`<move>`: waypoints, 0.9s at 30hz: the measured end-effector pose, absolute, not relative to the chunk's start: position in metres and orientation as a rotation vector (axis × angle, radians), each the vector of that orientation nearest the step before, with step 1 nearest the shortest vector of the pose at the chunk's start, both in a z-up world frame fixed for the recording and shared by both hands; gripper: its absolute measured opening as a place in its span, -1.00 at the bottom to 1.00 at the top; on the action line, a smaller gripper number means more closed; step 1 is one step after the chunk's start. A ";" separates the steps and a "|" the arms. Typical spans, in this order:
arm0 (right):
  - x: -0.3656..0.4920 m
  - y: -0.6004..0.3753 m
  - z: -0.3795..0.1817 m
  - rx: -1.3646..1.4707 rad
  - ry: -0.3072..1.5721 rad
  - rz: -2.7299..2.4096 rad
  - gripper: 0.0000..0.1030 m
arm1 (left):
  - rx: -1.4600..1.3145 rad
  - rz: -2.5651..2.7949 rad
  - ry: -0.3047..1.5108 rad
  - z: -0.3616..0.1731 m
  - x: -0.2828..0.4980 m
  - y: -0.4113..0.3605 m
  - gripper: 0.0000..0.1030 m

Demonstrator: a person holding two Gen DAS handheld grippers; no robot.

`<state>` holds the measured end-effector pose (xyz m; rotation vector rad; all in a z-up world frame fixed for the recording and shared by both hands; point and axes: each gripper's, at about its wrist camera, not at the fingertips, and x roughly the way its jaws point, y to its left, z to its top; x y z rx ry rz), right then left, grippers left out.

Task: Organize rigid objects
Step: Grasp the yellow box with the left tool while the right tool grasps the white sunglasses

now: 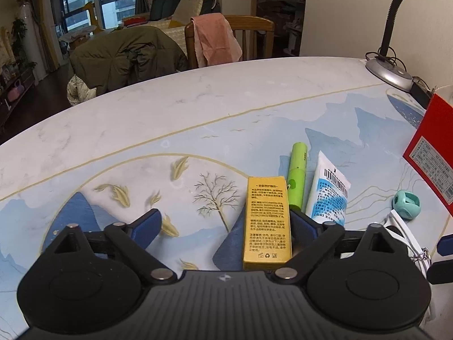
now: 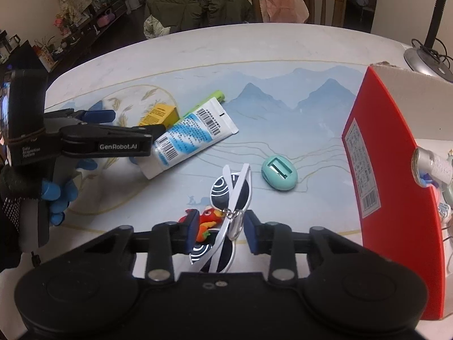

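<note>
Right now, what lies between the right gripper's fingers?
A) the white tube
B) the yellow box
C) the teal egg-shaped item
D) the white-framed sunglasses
D: in the right wrist view the white-framed sunglasses lie on the table between the open fingers of the right gripper, beside a red toy; the fingers are not closed on them.

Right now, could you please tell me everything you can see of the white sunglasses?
The white sunglasses have a glossy, plastic-looking frame and dark lenses printed with white concentric arcs. They lie on the table with their arms folded and crossed, between the open right tongs, whose pads are not touching them. A metal ring rests on the frame, and a small red and orange charm lies against their left side.
</note>
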<state>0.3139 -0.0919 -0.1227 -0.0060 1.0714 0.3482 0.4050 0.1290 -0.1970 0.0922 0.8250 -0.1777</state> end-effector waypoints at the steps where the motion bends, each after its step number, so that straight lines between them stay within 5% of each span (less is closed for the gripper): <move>1: 0.315 -0.092 -0.124 -0.005 1.078 0.346 -0.41 | 0.094 -0.183 0.825 -0.198 0.405 0.129 0.76; 9: 0.323 -0.099 -0.132 0.067 1.115 0.328 -0.50 | 0.097 -0.208 0.829 -0.202 0.407 0.126 0.12; 12: 0.324 -0.101 -0.134 0.094 1.127 0.335 -0.55 | 0.104 -0.214 0.825 -0.202 0.407 0.125 0.05; 18: 0.325 -0.105 -0.135 0.118 1.138 0.337 -0.82 | 0.110 -0.237 0.820 -0.201 0.405 0.124 -0.40; 27: 0.316 -0.105 -0.120 0.084 1.090 0.347 -0.98 | 0.112 -0.222 0.815 -0.197 0.397 0.128 -0.42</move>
